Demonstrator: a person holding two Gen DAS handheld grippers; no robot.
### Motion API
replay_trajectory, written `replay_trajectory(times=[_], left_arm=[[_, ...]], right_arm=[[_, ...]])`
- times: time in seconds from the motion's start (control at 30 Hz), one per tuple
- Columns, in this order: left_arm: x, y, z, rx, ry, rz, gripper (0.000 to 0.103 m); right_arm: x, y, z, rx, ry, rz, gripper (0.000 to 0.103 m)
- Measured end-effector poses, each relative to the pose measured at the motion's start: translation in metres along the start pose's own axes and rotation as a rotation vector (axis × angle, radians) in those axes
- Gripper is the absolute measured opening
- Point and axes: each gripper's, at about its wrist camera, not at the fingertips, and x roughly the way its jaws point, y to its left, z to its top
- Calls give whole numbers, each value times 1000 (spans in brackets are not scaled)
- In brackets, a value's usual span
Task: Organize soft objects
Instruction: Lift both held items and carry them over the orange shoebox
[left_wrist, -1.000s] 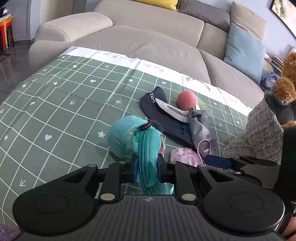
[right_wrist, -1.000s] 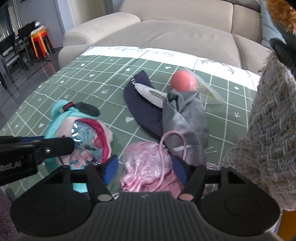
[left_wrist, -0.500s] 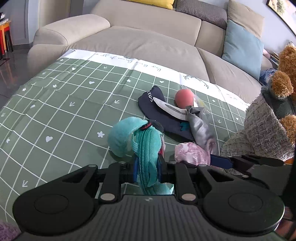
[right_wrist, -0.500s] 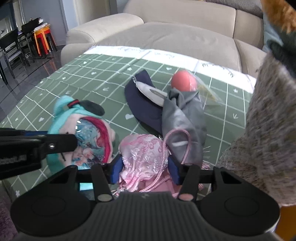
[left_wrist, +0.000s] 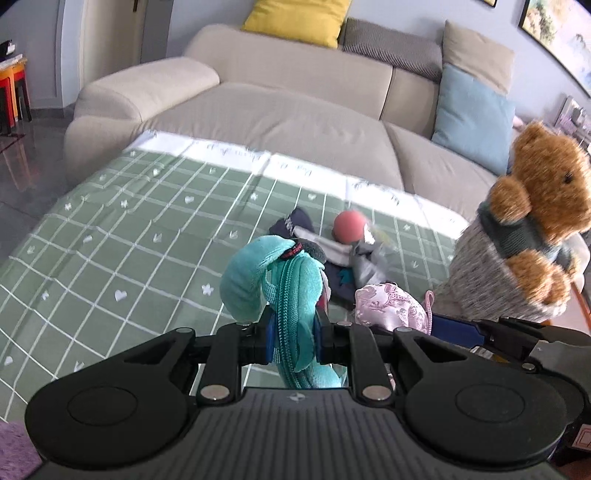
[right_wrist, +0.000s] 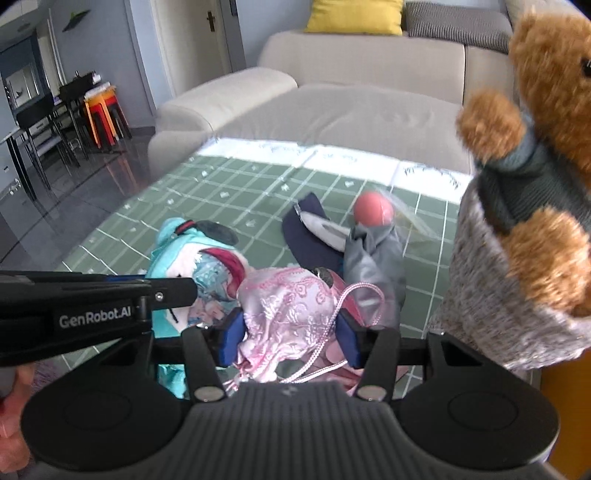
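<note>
A teal plush pouch (left_wrist: 273, 280) with a zipper hangs upright, lifted at near centre. Just right of it a pink brocade drawstring pouch (right_wrist: 288, 310) is bunched, its cord looping. Farther back on the green checked cloth lie a navy sock (right_wrist: 306, 236), grey fabric (right_wrist: 373, 254) and a coral ball (right_wrist: 372, 212).

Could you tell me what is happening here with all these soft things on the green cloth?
A person is tidying soft items with two handheld tools. The left claw is shut on a teal plush pouch, and the right claw has just closed on a pink satin drawstring bag. Both are held above the green checked cloth. A dark sock, a grey pouch and a pink ball lie on it; a teddy bear sits to the right.
</note>
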Motion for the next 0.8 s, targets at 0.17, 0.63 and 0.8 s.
replay_trajectory(times=[0.17, 0.63, 0.8], left_arm=[[-24, -10, 15, 14, -53, 7, 21], [-87, -64, 58, 117, -199, -79, 21], [-105, -90, 74, 162, -237, -128, 21]], right_arm=[[-33, 0, 10, -1, -67, -9, 52], [-144, -16, 41, 18, -296, -75, 52], [-178, -26, 49, 10, -352, -118, 52]])
